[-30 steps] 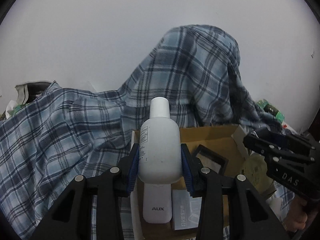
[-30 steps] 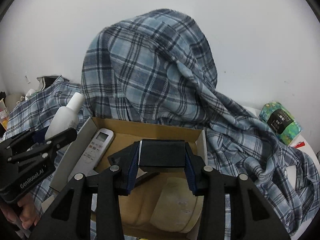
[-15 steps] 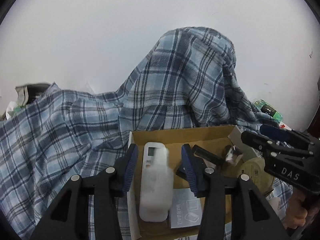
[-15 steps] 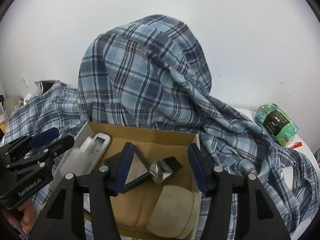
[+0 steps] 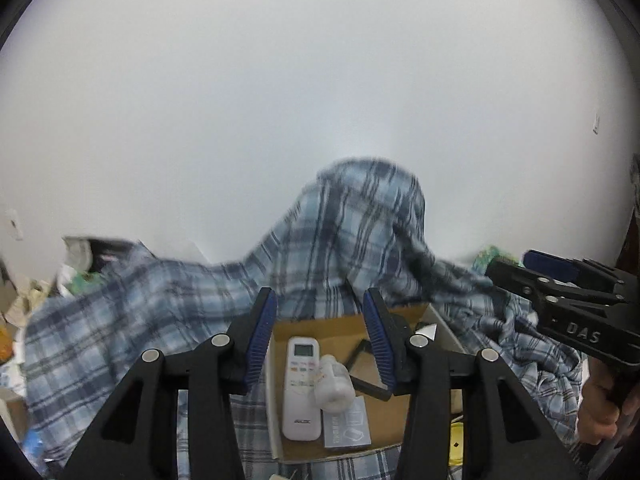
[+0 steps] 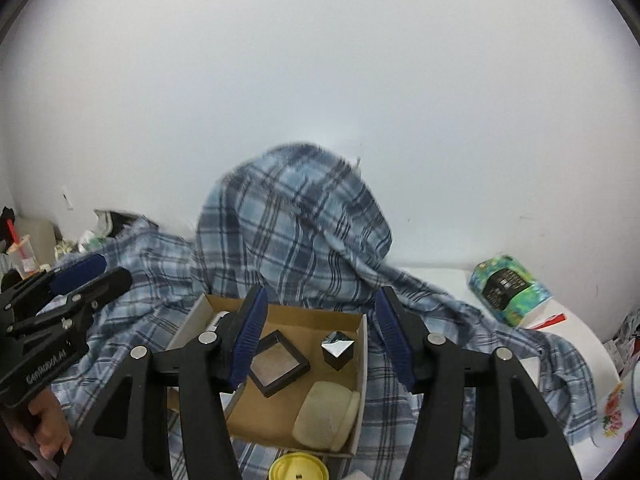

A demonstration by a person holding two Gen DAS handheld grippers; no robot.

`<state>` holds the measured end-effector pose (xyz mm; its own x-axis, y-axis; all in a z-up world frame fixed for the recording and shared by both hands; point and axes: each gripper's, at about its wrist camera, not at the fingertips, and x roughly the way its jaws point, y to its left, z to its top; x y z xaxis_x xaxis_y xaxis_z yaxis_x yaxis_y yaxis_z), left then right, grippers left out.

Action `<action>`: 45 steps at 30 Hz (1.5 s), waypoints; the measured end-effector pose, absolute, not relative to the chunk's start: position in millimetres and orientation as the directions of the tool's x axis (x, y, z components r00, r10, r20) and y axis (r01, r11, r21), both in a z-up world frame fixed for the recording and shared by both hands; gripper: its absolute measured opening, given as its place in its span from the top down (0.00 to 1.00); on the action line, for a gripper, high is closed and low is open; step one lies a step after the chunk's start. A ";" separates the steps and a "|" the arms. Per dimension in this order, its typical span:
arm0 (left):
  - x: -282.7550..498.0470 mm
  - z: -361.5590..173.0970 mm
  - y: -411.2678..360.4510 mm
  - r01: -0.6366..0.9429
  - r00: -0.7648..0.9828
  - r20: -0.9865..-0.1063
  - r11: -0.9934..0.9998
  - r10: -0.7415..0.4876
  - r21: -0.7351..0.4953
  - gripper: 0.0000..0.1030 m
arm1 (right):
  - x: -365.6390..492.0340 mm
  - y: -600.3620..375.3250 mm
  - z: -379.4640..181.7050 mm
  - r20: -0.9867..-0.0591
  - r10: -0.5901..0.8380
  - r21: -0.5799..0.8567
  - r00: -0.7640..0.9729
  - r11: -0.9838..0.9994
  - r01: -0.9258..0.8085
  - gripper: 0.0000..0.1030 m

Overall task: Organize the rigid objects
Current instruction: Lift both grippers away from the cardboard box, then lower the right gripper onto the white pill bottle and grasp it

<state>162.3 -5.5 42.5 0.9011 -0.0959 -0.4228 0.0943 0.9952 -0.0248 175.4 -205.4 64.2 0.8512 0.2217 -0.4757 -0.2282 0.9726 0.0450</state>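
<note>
An open cardboard box (image 5: 320, 324) (image 6: 362, 344) sits on a blue plaid cloth. In the left wrist view it holds a white remote (image 5: 302, 388), a white bottle (image 5: 332, 386) lying on its side and a grey booklet (image 5: 347, 426). In the right wrist view it holds a flat black frame box (image 6: 279, 362), a small dark cube (image 6: 338, 348) and a cream round case (image 6: 326, 414). My left gripper (image 5: 320, 340) is open and empty above the box. My right gripper (image 6: 320, 338) is open and empty above the box.
The plaid cloth (image 6: 296, 232) is heaped over something tall behind the box. A green tissue pack (image 6: 508, 290) lies at the right. A yellow lid (image 6: 298, 468) lies in front of the box. Clutter (image 5: 80, 264) lies at the far left by the wall.
The left gripper let go of the white bottle and the right gripper let go of the dark cube; both objects now lie in the box. Both grippers opened, rose and drew back.
</note>
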 end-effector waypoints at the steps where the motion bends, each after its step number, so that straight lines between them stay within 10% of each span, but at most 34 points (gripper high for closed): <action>1: 152.9 49.5 -5.5 0.084 0.912 -0.401 0.996 -0.084 -0.016 0.54 | 165.5 -207.4 70.0 -0.463 0.229 0.047 0.857 0.971 -0.234 0.46; 12: 76.3 77.0 -5.9 0.140 0.930 -0.337 0.989 -0.147 -0.045 0.54 | 86.6 -218.7 83.2 -0.390 0.263 0.035 0.883 0.962 -0.271 0.44; 45: 68.5 -41.3 9.2 0.141 0.849 -0.504 0.987 -0.159 -0.073 0.54 | 101.8 -253.6 -37.9 -0.595 0.288 0.075 0.750 0.949 -0.305 0.43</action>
